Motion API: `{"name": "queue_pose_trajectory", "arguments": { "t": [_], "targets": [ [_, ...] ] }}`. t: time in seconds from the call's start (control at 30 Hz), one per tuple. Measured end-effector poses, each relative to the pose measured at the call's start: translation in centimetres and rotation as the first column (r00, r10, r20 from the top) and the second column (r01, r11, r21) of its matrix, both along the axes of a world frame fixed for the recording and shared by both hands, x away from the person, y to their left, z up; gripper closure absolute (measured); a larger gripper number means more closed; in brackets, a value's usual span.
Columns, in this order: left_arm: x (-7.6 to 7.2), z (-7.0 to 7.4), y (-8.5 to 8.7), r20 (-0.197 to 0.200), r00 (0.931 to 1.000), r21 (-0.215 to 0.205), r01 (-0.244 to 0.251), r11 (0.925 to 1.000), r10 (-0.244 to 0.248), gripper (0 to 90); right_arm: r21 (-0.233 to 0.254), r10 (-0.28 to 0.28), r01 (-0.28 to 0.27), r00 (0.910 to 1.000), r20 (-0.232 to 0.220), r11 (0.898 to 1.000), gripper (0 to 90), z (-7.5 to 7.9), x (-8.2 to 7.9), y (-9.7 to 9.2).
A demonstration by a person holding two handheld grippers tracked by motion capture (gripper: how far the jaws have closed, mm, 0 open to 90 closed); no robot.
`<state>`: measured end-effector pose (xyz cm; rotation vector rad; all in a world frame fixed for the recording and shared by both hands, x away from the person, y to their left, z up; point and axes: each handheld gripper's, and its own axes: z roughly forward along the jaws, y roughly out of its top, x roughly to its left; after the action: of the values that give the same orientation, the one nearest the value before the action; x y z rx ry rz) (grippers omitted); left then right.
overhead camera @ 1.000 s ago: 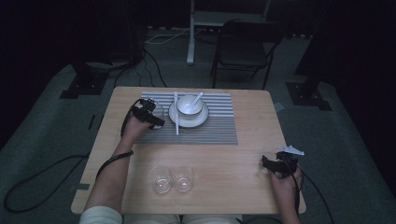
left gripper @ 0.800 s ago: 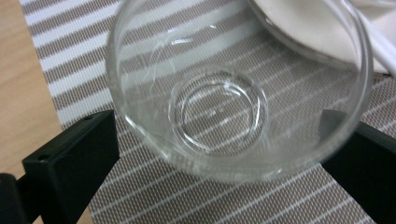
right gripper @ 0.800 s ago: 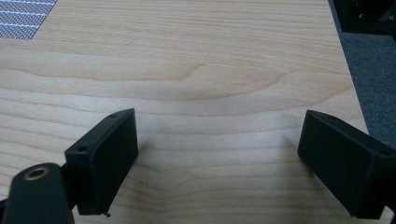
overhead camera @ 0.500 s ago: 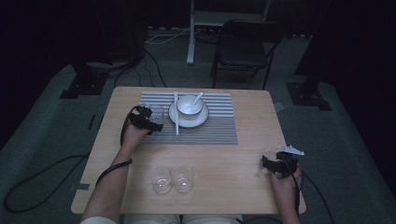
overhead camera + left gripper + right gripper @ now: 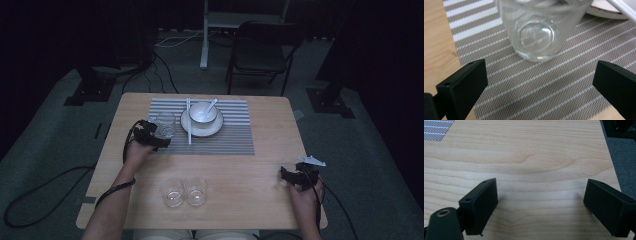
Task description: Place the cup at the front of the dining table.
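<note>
Glass tumbler point(image 5: 537, 27) stands upright on the striped placemat point(image 5: 230, 137), left of the plate point(image 5: 202, 126) with its bowl point(image 5: 202, 113); my left gripper point(image 5: 541, 85) sits just near of it, released, jaws wide and off the glass. I judge one place setting partly laid: two more glasses point(image 5: 183, 191) wait at the near edge. My right gripper point(image 5: 541, 205) rests released and empty over bare wood at the near right. Pale wooden counter point(image 5: 270, 170); dim room, grey carpet, a chair point(image 5: 262, 55) beyond.

The glass point(image 5: 541, 27) loses its rim to the left gripper view's top edge
</note>
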<state>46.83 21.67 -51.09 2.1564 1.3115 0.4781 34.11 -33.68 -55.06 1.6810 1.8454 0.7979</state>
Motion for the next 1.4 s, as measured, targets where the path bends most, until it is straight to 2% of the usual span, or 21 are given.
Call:
{"name": "queue_pose_trajectory", "arguments": {
  "t": [0.23, 0.33, 0.5, 0.6, 0.7, 0.8, 1.0, 1.27, 1.4],
  "targets": [
    [-1.3, -0.3, 1.0, 0.006, 0.9999, -0.024, -0.014, 0.9996, 0.014, 0.0, 0.0, 0.0, 0.0, 1.0, 0.0, 1.0, 11.5, 0.0, 0.0, 0.0],
    [-1.8, -0.6, 1.2, 0.009, 0.9998, -0.011, -0.017, 0.9998, 0.017, 0.0, 0.0, 0.0, 0.0, 1.0, 0.0, 1.0, 11.5, 0.0, 0.0, 0.0],
    [-2.4, -0.7, 1.4, 0.012, 0.9998, -0.017, -0.013, 0.9998, 0.014, 0.0, 0.0, 0.0, 0.0, 1.0, 0.0, 1.0, 11.6, 0.0, 0.0, 0.0],
    [-3.3, -0.5, 1.7, 0.039, 0.9991, -0.061, -0.015, 0.998, 0.017, 0.0, 0.0, 0.0, 0.0, 1.0, 0.0, 1.0, 11.6, 0.0, 0.0, 0.0],
    [-3.9, -0.6, 1.9, 0.049, 0.9985, -0.05, -0.02, 0.9985, 0.023, 0.0, 0.0, 0.0, 0.0, 1.0, 0.0, 1.0, 11.5, 0.0, 0.0, 0.0],
    [-4.4, -0.5, 2.2, 0.054, 0.9979, -0.063, -0.033, 0.9975, 0.037, 0.0, 0.0, 0.0, 0.0, 1.0, 0.0, 1.0, 11.5, 0.0, 0.0, 0.0],
    [-5.4, -0.4, 2.8, 0.055, 0.9982, -0.049, -0.022, 0.9986, 0.025, 0.0, 0.0, 0.0, 0.0, 1.0, 0.0, 1.0, 11.6, 0.0, 0.0, 0.0],
    [-6.9, 0.0, 3.7, 0.082, 0.996, -0.069, -0.03, 0.9971, 0.036, 0.0, 0.0, -0.001, 0.001, 1.0, 0.0, 1.0, 11.5, 0.0, 0.0, 0.0],
    [-7.5, -0.1, 4.2, 0.081, 0.996, -0.073, -0.031, 0.9968, 0.037, 0.0, 0.0, 0.0, 0.0, 1.0, 0.0, 1.0, 11.6, 0.0, 0.0, 0.0]
  ]
}}
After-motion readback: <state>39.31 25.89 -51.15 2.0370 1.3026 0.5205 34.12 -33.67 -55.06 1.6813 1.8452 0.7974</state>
